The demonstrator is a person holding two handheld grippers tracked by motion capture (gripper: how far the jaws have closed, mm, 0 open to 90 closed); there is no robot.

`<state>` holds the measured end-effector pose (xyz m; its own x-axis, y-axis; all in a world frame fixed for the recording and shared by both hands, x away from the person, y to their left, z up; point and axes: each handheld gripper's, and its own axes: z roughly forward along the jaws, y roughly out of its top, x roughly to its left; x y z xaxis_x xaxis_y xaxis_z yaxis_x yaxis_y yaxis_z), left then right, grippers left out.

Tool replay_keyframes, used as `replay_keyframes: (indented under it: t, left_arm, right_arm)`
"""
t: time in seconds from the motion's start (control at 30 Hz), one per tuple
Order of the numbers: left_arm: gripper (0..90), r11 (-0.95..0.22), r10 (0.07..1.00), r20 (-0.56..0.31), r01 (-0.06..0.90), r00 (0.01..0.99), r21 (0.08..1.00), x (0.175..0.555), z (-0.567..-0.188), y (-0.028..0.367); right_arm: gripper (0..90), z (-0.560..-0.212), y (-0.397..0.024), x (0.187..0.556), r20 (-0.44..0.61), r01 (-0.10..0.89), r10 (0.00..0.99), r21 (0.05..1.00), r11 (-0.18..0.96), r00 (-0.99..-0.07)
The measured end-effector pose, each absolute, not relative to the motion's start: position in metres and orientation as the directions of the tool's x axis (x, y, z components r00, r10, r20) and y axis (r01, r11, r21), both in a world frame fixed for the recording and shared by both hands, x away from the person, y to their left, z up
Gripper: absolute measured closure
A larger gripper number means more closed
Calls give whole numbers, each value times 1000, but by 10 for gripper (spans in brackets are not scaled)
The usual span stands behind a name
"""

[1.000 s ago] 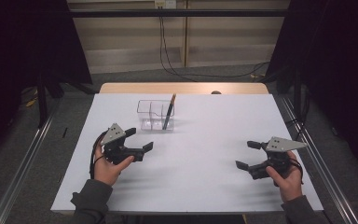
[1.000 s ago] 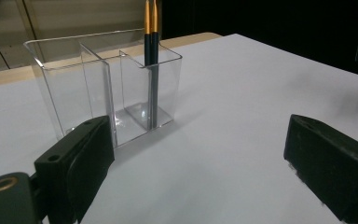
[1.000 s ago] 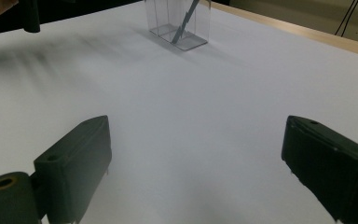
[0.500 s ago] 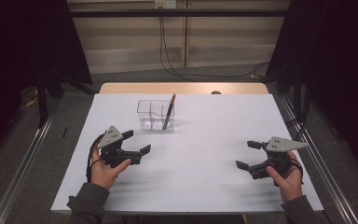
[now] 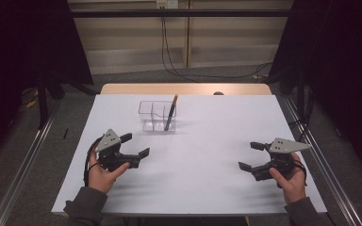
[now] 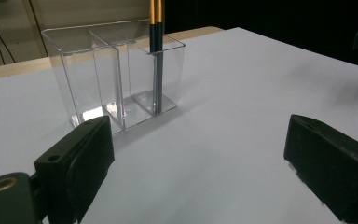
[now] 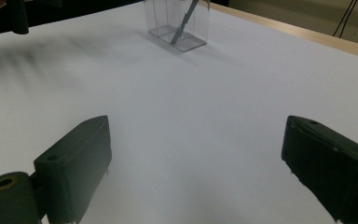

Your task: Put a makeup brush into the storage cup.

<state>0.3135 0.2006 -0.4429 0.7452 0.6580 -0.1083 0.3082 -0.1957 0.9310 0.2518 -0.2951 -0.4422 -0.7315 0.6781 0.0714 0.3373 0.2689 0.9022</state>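
A clear plastic holder [image 5: 158,116], split into compartments, stands toward the far side of the matte white table [image 5: 207,188], a dark gold-banded pen [image 5: 171,112] leaning in its right compartment. Left gripper [image 5: 133,146] and right gripper [image 5: 253,156] rest apart, jaws spread, empty. The left gripper view reveals the dividers.

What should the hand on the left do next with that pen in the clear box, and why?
Probably ease the left gripper forward toward the pen. Its jaws stand open and empty, aimed at the clear organizer, which is nearer to it than to the right gripper. The pen leans in one end compartment, its top sticking out above the rim.
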Motion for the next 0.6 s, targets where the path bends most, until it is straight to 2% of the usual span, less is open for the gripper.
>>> replay_keyframes:
  t: [0.03, 0.6]
  left_arm:
    - [81, -218, 665, -87, 304, 741, 927, 313, -442, 202]
    - [81, -212, 673, -90, 309, 734, 927, 306, -443, 211]
  right_arm:
    - [77, -442, -295, 252, 71, 337, 678, 902, 269, -732]
    - [78, -442, -295, 252, 69, 334, 678, 903, 269, -732]
